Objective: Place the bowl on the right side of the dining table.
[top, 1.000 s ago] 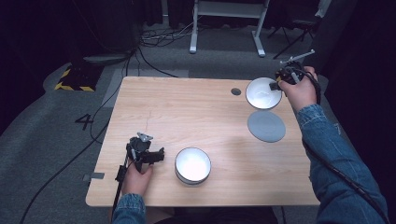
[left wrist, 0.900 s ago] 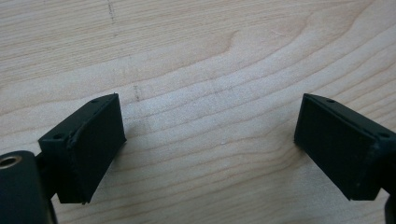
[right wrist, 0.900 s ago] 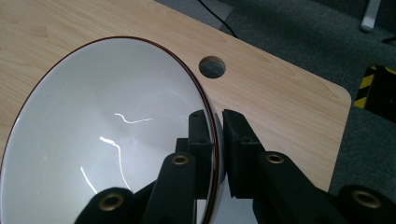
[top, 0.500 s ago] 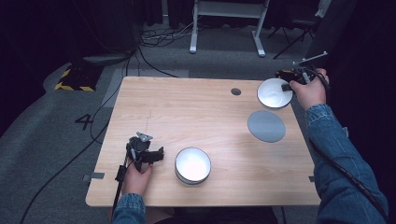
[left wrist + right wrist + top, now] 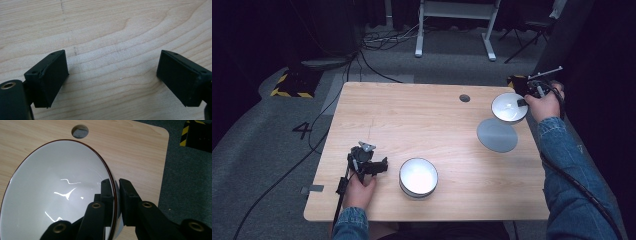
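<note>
My right gripper (image 5: 523,102) (image 5: 116,185) is shut on the rim of a white bowl (image 5: 508,107) (image 5: 57,195) with a dark brown edge. It holds the bowl tilted above the table's far right corner. A flat grey disc (image 5: 497,135) lies on the table just below the bowl. A second white bowl (image 5: 418,177) stands near the front edge. My left gripper (image 5: 384,165) (image 5: 112,75) rests low over bare wood to the left of that bowl, its jaws wide open with nothing between them.
The wooden table (image 5: 412,120) has a round cable hole (image 5: 464,98) (image 5: 79,131) at the back right. Grey carpet, cables and a white stand's legs (image 5: 452,30) lie beyond the far edge. A yellow-black striped block (image 5: 289,85) sits on the floor at left.
My right gripper has lifted the white bowl and carried it rightward and slightly nearer, tilting it over the table's right edge. The left gripper has stayed put.
</note>
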Motion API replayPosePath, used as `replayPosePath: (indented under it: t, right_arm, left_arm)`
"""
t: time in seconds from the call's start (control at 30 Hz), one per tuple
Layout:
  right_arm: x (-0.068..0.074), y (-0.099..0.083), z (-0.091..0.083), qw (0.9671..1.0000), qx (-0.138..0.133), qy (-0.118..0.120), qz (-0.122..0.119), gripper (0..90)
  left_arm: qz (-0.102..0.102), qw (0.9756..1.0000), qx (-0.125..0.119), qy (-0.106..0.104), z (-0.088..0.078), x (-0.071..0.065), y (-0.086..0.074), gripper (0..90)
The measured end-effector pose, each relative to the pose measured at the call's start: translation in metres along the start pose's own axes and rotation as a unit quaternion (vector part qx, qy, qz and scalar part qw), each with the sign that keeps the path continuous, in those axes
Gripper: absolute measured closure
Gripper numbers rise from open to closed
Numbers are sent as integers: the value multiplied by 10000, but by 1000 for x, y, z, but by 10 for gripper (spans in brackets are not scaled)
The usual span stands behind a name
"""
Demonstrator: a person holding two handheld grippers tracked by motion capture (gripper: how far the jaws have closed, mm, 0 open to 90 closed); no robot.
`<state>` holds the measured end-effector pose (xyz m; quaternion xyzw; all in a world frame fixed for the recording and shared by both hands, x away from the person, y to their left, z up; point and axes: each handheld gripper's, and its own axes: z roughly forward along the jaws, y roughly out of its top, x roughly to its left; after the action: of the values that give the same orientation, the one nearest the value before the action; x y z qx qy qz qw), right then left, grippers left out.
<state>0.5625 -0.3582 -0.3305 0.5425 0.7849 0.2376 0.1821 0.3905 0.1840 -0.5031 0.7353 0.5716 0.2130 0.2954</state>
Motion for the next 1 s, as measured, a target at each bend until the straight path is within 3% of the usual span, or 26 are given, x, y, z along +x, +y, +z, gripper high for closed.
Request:
replayPosePath:
  t: [0.1, 0.43, 1.0]
  right_arm:
    - [1, -5, 10, 9999, 124, -1, -98, 824]
    - [4, -18, 41, 9991, 359, 157, 147, 824]
    - [2, -37, 73, 9976, 466, 311, 398, 824]
  left_arm:
    - [1, 10000, 0, -1, 0, 0, 0, 103]
    - [-17, 10000, 17, -20, 0, -1, 0, 103]
    - [-17, 10000, 9, -19, 0, -1, 0, 103]
